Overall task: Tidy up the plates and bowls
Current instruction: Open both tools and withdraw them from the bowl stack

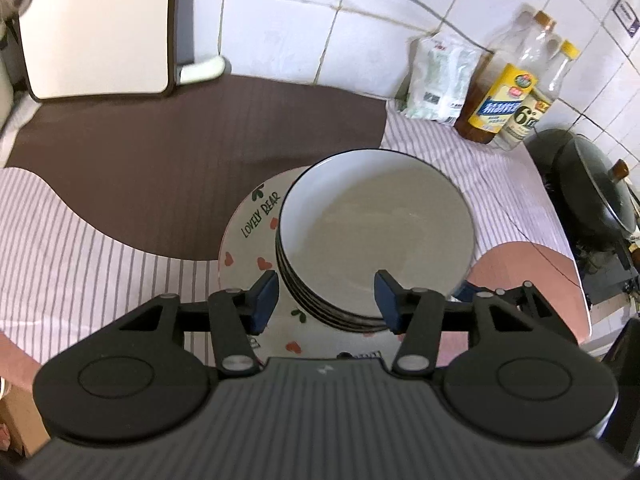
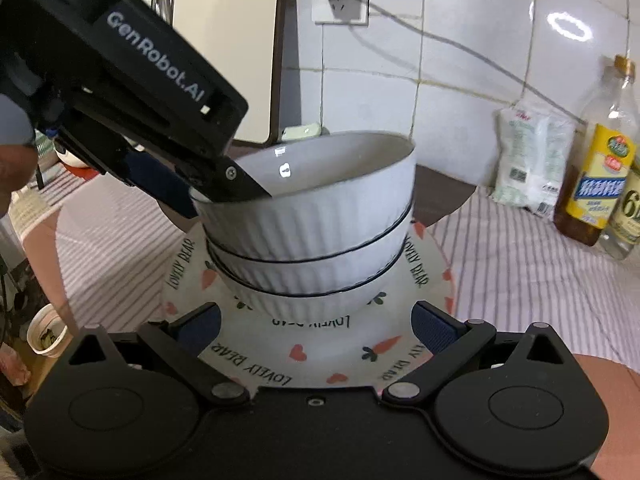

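On the patterned plate [image 2: 304, 354] sit stacked empty bowls [image 2: 316, 216]; both hand-held grippers [image 1: 326, 300] [image 2: 316, 326] gape, gripping nothing.

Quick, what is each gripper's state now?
Left gripper: open, jaws astride the top bowl's rim, not pressing.
Right gripper: open, holding nothing.

Black hand-held gripper [image 2: 316, 326], blue pads [image 2: 434, 326], white "GenRobot.AI" lettering.
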Tool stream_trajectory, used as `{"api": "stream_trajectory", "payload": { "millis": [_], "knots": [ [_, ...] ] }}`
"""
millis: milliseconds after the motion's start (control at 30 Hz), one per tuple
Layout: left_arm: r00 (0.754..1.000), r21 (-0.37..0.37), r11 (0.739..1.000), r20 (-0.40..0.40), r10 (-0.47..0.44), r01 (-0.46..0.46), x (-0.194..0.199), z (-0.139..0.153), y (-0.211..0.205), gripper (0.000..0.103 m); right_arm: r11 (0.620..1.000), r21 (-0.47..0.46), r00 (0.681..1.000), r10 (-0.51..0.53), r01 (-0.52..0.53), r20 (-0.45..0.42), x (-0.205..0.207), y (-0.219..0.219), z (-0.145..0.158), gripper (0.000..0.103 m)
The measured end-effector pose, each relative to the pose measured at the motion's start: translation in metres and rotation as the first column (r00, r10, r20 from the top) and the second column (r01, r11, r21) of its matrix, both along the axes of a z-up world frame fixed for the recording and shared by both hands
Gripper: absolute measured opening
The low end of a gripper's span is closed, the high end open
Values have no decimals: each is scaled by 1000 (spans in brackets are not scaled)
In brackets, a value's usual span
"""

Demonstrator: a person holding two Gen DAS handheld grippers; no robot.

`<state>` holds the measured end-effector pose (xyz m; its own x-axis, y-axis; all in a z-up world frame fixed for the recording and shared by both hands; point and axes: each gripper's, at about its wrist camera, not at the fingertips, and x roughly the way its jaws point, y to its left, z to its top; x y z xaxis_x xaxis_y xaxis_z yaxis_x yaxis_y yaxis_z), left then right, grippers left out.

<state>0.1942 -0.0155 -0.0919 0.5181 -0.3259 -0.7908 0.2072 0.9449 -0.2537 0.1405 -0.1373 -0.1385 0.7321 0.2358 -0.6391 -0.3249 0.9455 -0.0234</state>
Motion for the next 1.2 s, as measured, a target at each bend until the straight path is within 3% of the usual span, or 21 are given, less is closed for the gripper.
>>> {"api": "stream_trajectory", "payload": {
  "millis": [600, 900, 1100, 1200],
  "knots": [
    [990, 16, 999, 135, 30, -32, -78, 64, 5, 59, 982, 79, 981, -179, 173, 74, -58, -45, 77, 103],
    [985, 14, 999, 169, 38, -41, -112, 78, 9, 63, 957, -37, 955, -282, 286, 93, -79, -39, 115, 103],
    [980, 26, 998, 193, 51, -57, -126, 83, 10, 68, 930, -71, 932, -362, 361, -7, -83, -43, 132, 103],
    [976, 31, 997, 207, 63, -71, -133, 83, 12, 79, 918, -73, 919, -394, 391, -32, -89, -47, 135, 103]
  ]
}}
